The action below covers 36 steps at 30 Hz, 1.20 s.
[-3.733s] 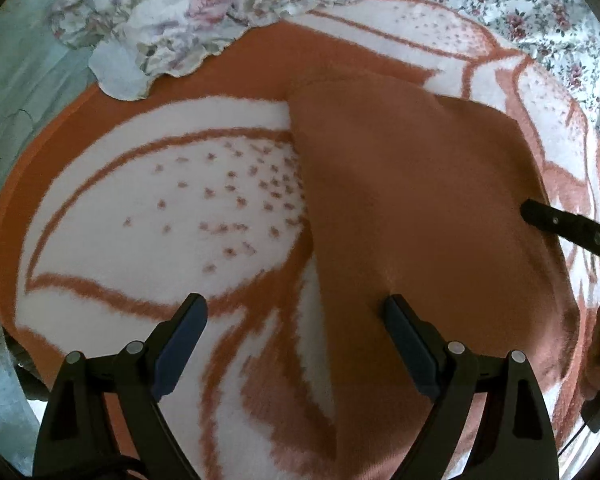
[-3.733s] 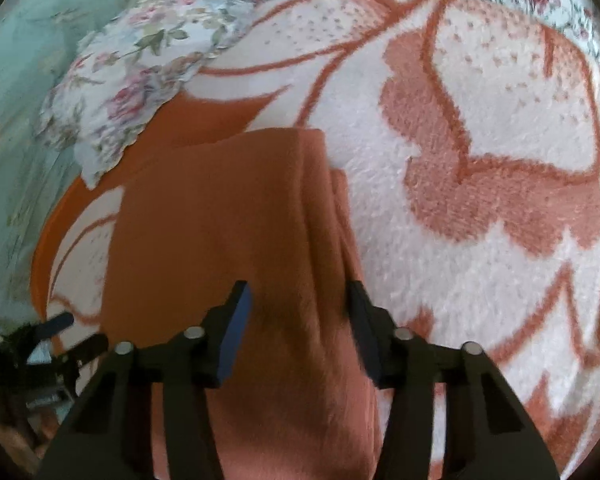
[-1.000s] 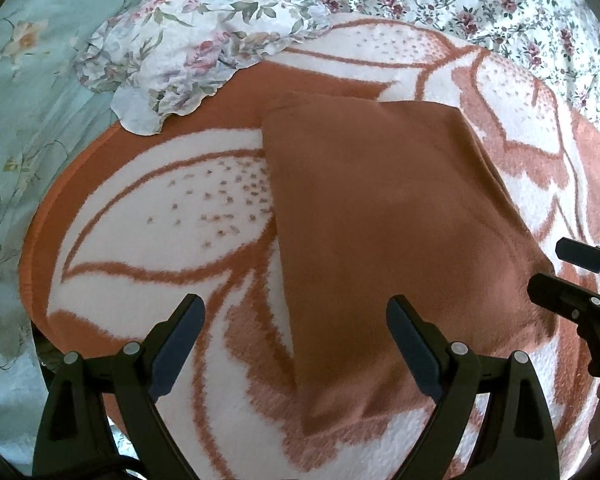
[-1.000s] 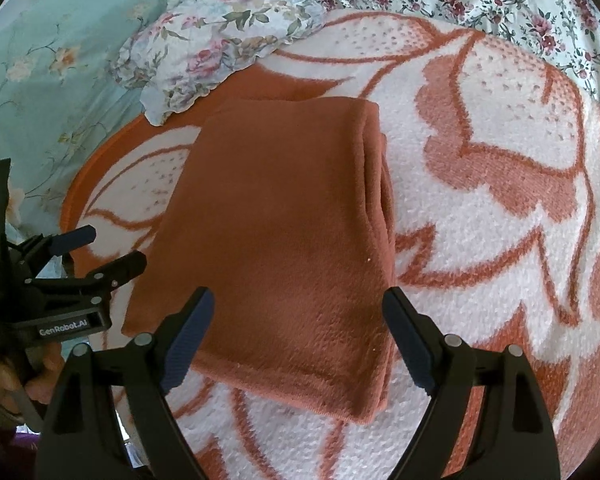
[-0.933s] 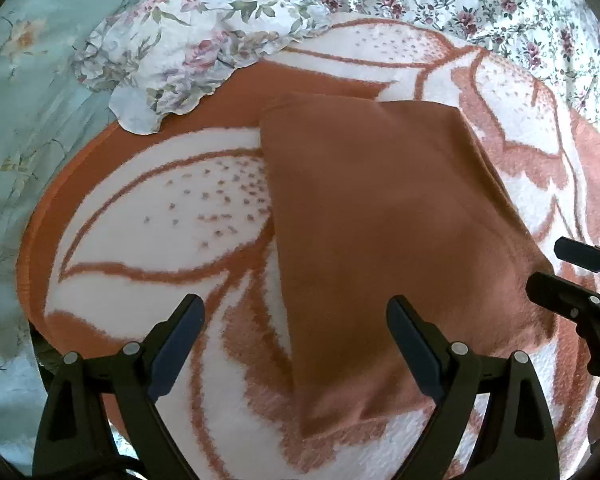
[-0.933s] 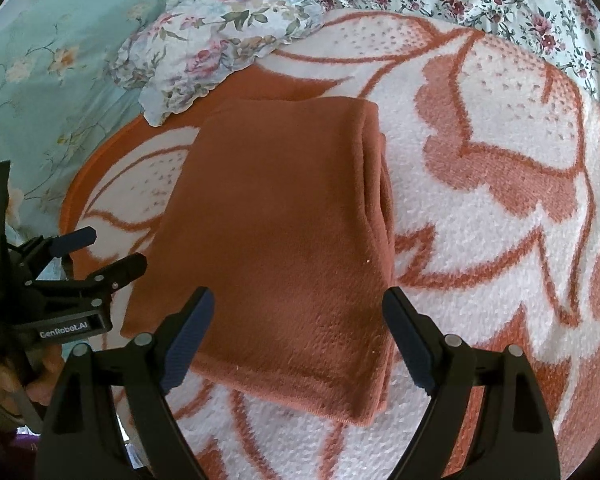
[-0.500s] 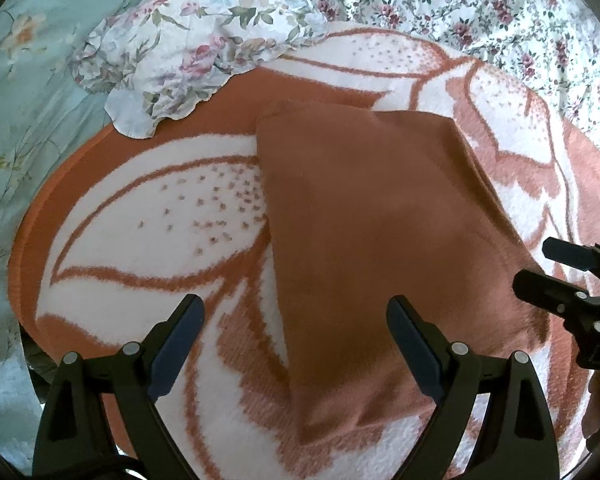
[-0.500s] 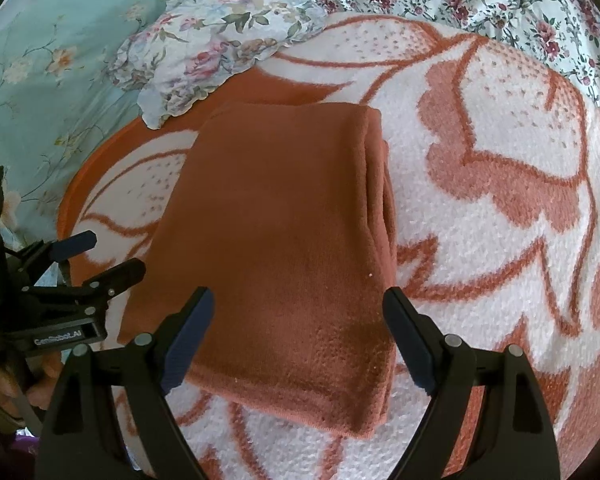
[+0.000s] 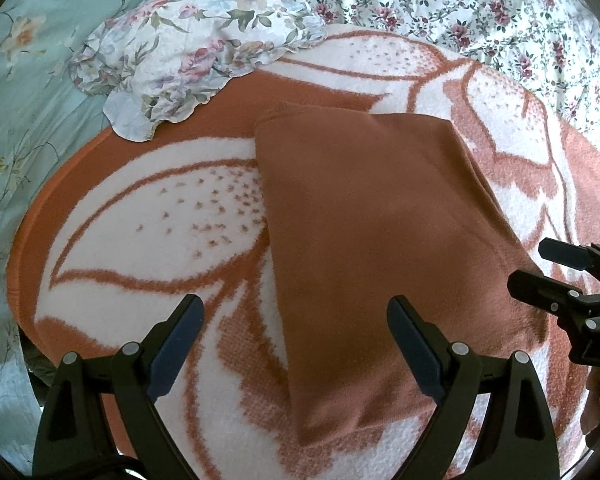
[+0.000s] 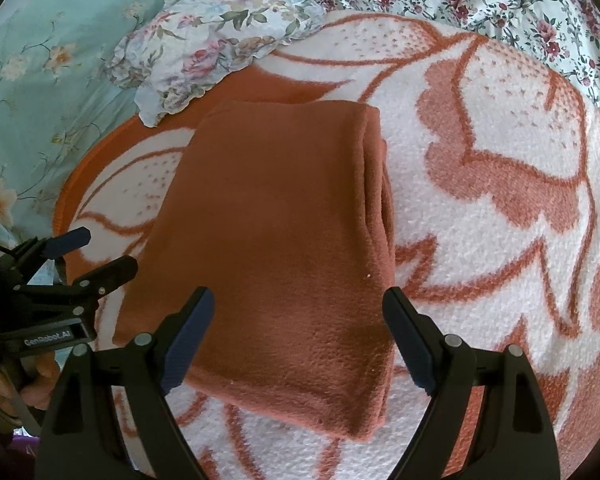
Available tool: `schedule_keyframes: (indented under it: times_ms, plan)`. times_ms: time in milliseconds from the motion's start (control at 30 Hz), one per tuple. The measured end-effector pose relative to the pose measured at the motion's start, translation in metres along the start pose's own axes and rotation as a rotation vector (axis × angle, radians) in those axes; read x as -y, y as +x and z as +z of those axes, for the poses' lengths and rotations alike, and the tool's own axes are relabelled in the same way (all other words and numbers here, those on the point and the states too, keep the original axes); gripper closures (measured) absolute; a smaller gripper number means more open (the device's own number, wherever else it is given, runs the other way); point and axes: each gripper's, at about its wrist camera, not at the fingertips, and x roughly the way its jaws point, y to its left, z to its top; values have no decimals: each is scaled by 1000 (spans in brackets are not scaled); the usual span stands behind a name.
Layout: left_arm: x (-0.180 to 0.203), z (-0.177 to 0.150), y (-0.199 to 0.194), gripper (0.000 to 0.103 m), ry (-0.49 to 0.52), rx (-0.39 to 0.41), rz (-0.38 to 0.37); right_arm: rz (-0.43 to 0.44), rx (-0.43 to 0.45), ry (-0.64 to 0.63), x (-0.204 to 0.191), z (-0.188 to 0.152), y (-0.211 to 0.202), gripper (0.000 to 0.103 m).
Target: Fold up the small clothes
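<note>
A rust-orange knitted garment (image 9: 384, 232) (image 10: 276, 240) lies folded into a thick rectangle on an orange-and-white flower-patterned blanket (image 9: 148, 216) (image 10: 500, 240). Its stacked fold edges show along the right side in the right wrist view. My left gripper (image 9: 296, 332) hovers open above the garment's near left corner, nothing between its fingers. My right gripper (image 10: 300, 320) hovers open over the garment's near edge, holding nothing. Each gripper shows at the edge of the other's view: the right gripper (image 9: 540, 268) and the left gripper (image 10: 100, 252).
A floral frilled pillow (image 9: 196, 52) (image 10: 220, 40) lies at the blanket's far left edge. Pale green flowered bedding (image 9: 24, 92) runs along the left, and a rose-print sheet (image 9: 480, 12) lies behind. A hand (image 10: 36, 384) holds the left gripper.
Both grippers have opened and backed up off the folded garment since the earliest frames. Over the last second almost nothing has shifted.
</note>
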Motion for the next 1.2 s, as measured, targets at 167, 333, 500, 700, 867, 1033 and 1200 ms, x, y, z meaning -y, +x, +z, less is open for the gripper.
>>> schedule_keyframes:
  times_ms: [167,333,500,700,867,1033,1200]
  plan:
    - [0,-1,-2,10,5,5,2,1,-1,-3,0,0,0,17]
    - [0,-1,-2,9,7,7,3,2,-1,-1,1,1,0,17]
    - [-1,-1,-3,9,9,9,2,3,0,-6,2,1,0,17]
    - [-1,-1,-3,9,9,8,2,1,1,-5,2,0,-1,17]
    - [-1,-1,-4,9,11,9,2,2,-1,-6,2,0,-1,17]
    - [-1,-2,-5,9,15,8,-5,2,-3,-10,3,0,-1,17]
    - [-1,-2,-5,9,22,8,-11,0,-2,-4,6,0,-1,17]
